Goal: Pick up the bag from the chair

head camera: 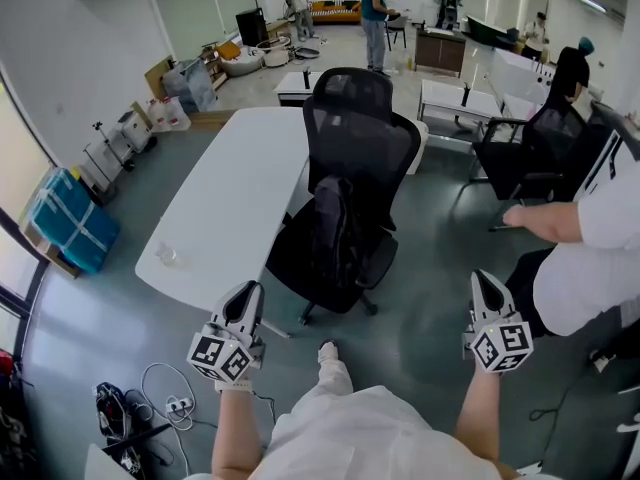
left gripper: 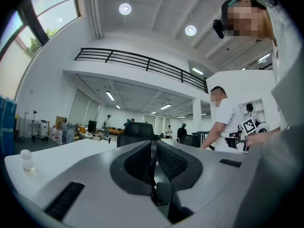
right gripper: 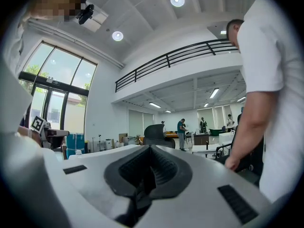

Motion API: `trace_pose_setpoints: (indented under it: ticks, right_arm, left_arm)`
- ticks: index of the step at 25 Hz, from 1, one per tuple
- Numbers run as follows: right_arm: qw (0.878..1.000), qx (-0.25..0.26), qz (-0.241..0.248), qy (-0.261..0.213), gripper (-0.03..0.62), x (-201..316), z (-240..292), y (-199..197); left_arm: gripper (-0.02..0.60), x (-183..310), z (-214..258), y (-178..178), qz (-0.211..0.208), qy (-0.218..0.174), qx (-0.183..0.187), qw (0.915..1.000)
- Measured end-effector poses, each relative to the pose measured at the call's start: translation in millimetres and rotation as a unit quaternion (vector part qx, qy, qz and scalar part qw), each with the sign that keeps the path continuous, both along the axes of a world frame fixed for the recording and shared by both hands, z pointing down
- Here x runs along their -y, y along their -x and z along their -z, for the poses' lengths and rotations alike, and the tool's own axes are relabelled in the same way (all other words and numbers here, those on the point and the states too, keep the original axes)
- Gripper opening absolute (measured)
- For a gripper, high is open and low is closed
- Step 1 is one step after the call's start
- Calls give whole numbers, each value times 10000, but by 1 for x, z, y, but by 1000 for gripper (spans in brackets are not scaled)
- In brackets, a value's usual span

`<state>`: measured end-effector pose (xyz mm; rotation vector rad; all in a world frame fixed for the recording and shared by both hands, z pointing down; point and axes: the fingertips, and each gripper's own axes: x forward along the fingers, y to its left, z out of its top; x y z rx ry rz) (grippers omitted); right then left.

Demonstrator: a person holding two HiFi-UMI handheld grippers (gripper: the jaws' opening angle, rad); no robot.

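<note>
A black office chair (head camera: pixel 360 138) stands in the middle of the head view, next to a white table. A black bag (head camera: pixel 335 233) sits upright on its seat and leans on the mesh backrest. My left gripper (head camera: pixel 246 298) is held level, short of the chair's front left, with its jaws together and nothing between them. My right gripper (head camera: pixel 487 286) is off to the chair's right, also shut and empty. In the left gripper view the gripper (left gripper: pixel 153 144) points at the chair's headrest (left gripper: pixel 137 128). The right gripper (right gripper: pixel 149 148) points past the chair (right gripper: pixel 156 132).
The white table (head camera: pixel 230 193) lies left of the chair and carries a small clear cup (head camera: pixel 165 255). A person in white (head camera: pixel 590 258) stands close on the right, one hand by a second black chair (head camera: pixel 530 153). Blue crates (head camera: pixel 70 223) and floor cables (head camera: pixel 165 393) are at left.
</note>
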<state>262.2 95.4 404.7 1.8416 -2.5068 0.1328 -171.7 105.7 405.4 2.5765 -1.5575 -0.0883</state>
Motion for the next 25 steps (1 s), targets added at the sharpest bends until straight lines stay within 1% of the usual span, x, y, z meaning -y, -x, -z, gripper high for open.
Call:
trace_pose_setpoints:
  ticks: [5, 10, 16, 20, 25]
  right_arm:
    - [9999, -47, 85, 94, 18, 29, -7, 14]
    - [9995, -137, 142, 252, 18, 70, -17, 27]
    - [9987, -275, 225, 370, 18, 126, -23, 42]
    - [9983, -299, 246, 441, 20, 159, -26, 54]
    - [9978, -306, 310, 493, 18, 194, -31, 72]
  left_arm:
    - [55, 25, -8, 12, 63, 50, -79, 9999]
    - [55, 65, -18, 23, 118, 134, -186, 9997]
    - [55, 122, -27, 32, 101, 208, -298, 9993]
    - [55, 158, -27, 37, 0, 192, -311, 9993]
    - [55, 191, -27, 51, -43, 152, -337, 9993]
